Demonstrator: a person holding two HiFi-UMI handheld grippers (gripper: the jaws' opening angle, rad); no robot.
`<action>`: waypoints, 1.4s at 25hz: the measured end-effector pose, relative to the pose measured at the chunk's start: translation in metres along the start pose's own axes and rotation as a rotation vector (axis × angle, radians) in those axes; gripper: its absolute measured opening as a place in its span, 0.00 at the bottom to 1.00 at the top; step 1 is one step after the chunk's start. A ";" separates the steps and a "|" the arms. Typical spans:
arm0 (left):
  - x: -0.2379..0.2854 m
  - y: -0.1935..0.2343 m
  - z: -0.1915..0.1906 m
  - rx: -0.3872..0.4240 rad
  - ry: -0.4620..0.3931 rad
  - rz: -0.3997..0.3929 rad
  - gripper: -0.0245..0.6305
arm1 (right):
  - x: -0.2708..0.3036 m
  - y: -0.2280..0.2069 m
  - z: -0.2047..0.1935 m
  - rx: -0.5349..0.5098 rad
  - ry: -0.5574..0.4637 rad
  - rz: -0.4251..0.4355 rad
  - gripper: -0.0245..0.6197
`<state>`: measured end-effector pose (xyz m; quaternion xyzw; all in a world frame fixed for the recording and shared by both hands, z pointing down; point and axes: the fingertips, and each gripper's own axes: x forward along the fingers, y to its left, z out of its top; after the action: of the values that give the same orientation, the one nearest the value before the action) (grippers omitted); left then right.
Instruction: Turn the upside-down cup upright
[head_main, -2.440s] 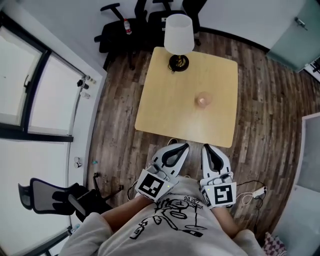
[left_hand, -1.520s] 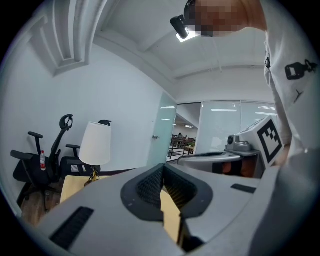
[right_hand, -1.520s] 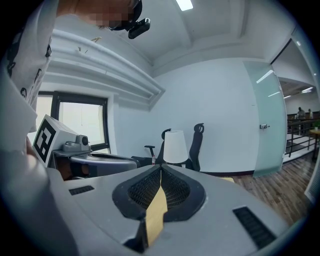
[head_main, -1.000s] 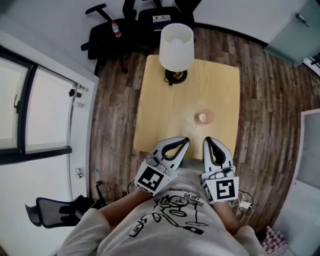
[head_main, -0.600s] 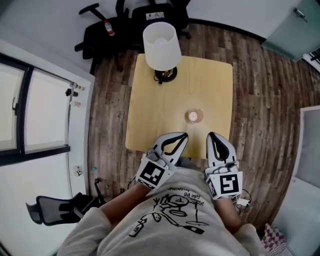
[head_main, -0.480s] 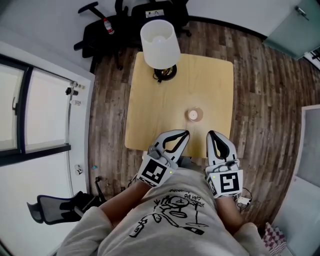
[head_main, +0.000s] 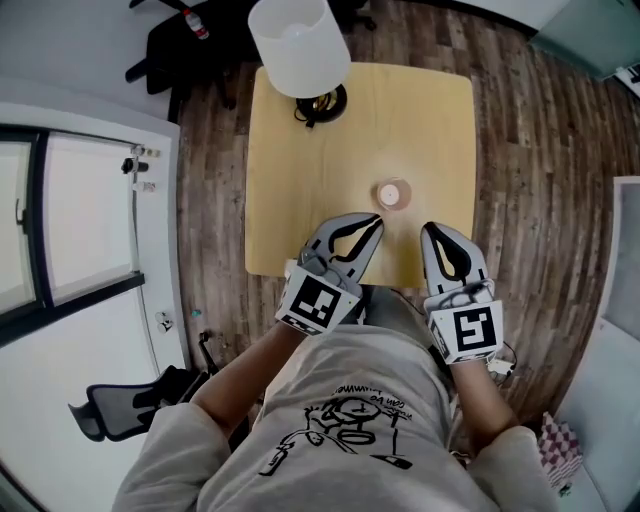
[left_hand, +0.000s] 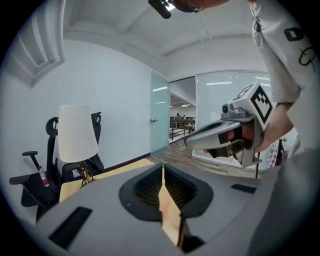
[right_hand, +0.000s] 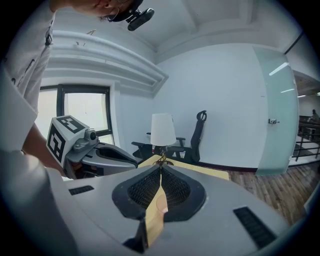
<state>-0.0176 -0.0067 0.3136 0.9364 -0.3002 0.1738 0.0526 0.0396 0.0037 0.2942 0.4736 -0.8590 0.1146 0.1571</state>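
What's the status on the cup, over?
Left gripper and right gripper both shut, empty, at the near edge of the table. Cup upside down, untouched, just beyond their tips. Path clear; lamp stands off at the far corner.

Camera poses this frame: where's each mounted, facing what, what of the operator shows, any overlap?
Head view: on the person's head, facing steeply down at table, cup and lamp; shows shirt, left gripper, right gripper.
Left gripper view: on the left gripper, looking along its shut fingers across the table to the lamp; right gripper and shirt at right.
Right gripper view: on the right gripper, along its shut fingers toward the lamp; left gripper and shirt at left.
Shared: both gripper views see lamp, chair and the other gripper.
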 end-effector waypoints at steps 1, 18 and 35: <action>0.003 0.000 -0.005 0.004 0.009 -0.004 0.05 | 0.001 -0.001 -0.004 0.001 0.007 -0.003 0.08; 0.065 -0.004 -0.096 0.169 0.183 -0.127 0.15 | 0.040 -0.004 -0.108 0.043 0.121 -0.002 0.08; 0.106 -0.024 -0.147 0.529 0.386 -0.224 0.19 | 0.067 -0.016 -0.178 0.091 0.167 -0.007 0.08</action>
<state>0.0337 -0.0153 0.4886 0.8947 -0.1247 0.4126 -0.1173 0.0485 0.0049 0.4846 0.4721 -0.8351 0.1919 0.2072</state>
